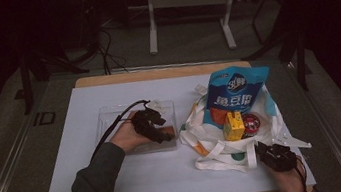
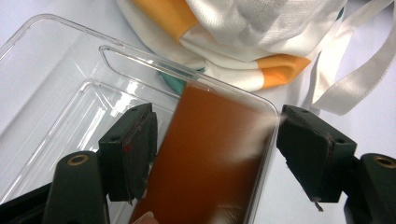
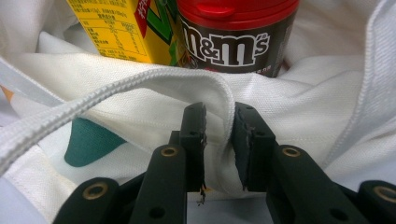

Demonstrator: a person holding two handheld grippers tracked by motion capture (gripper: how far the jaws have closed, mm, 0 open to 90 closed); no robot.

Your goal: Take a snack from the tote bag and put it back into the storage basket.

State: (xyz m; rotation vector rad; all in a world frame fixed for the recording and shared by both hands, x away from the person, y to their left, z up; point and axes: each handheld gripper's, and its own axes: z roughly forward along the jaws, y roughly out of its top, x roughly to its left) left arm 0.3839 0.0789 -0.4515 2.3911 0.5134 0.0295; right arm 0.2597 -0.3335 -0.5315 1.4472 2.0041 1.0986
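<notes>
While the room around it lies dark, the white table mat [image 1: 120, 184] shows plainly from the high view. At about nine o'clock of the mat's middle sits a clear plastic tray [image 1: 110, 115], shallow, glossy, with rounded corners; the left gripper [image 1: 166, 136] reaches over its right end, where a thin brown strip shows. At three o'clock slumps a white cloth tote bag [image 1: 203, 124] with orange and teal patches and flat webbing straps. In its open mouth stand a glossy blue snack pouch [image 1: 236, 89], a yellow carton [image 1: 234, 126] and a round red-lidded candy tub [image 1: 251, 123]. The right gripper [image 1: 263, 152] sits at the bag's five o'clock edge.

From the left gripper view, its black jaws stand spread, pads clear of a smooth, flat, orange-brown packet [image 2: 210, 158] between them. This packet lies in the tray [image 2: 56, 84] against its curved right wall, somewhat blurred. The bag's [image 2: 243, 32] woven cloth bunches at twelve o'clock, a strap looping at two.

From the right gripper view, the jaws are drawn close, pinching a fold of the bag's [image 3: 303, 112] coarse white canvas just below a stitched hem. Behind, at twelve o'clock, stand the carton [image 3: 116, 28] with printed text and the dark M&M's tub [image 3: 229, 42] with its red lid, touching side by side inside the bag.
</notes>
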